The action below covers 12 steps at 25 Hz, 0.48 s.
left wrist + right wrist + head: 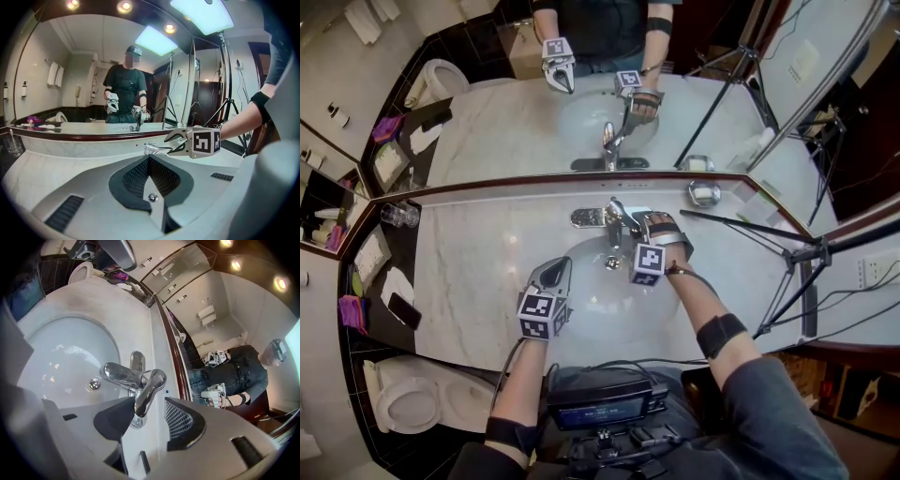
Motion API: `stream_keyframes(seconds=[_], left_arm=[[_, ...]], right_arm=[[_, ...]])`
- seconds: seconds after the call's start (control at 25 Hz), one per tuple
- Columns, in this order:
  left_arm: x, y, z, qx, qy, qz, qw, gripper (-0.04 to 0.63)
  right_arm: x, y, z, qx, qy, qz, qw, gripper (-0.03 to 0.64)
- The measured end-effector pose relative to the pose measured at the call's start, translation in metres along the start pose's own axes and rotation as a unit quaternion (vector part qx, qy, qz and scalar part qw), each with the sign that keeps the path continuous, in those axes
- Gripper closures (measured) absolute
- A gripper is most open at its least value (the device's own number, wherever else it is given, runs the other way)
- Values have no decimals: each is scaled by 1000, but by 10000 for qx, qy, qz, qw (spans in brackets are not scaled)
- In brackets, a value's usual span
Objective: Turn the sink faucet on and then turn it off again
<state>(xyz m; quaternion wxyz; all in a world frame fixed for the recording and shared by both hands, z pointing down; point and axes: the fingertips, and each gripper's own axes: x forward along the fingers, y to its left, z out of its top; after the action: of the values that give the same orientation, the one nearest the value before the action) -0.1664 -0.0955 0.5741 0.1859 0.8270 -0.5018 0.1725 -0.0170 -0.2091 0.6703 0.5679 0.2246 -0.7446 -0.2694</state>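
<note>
At the back rim of the sink (pixel 56 352), set into the marble table (pixel 478 272), stands the chrome faucet (pixel 119 375), its spout reaching out over the basin. The lever handle (pixel 150 390) slants up and back from the faucet body, its long axis running toward my right hand-held gripper (pixel 149 420). That gripper's jaws are spread wide, with the lever's free end between them and neither pad pressing on it as far as I can see. It points down at the faucet and is by far the nearer one. My left hand-held gripper (pixel 149 161) hangs well apart over the sink's front left edge, its jaws pressed together on nothing
</note>
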Motion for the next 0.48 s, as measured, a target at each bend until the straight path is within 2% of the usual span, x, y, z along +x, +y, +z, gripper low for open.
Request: stream_keyframes(seconds=[0.12,0.24,0.48], left_arm=[[2,0,-1,-21,16,-10,10000,593],[4,1,-2,-12,26,-35,10000,593],[6,-6,-5,11,85,-93,9999,593]], right_arm=[[1,-2,3,-43,-32,60,10000,399],[-1,-6,7,46,-110,4,9999,445],[-1,-12,9,217,-118,29,9997,445]])
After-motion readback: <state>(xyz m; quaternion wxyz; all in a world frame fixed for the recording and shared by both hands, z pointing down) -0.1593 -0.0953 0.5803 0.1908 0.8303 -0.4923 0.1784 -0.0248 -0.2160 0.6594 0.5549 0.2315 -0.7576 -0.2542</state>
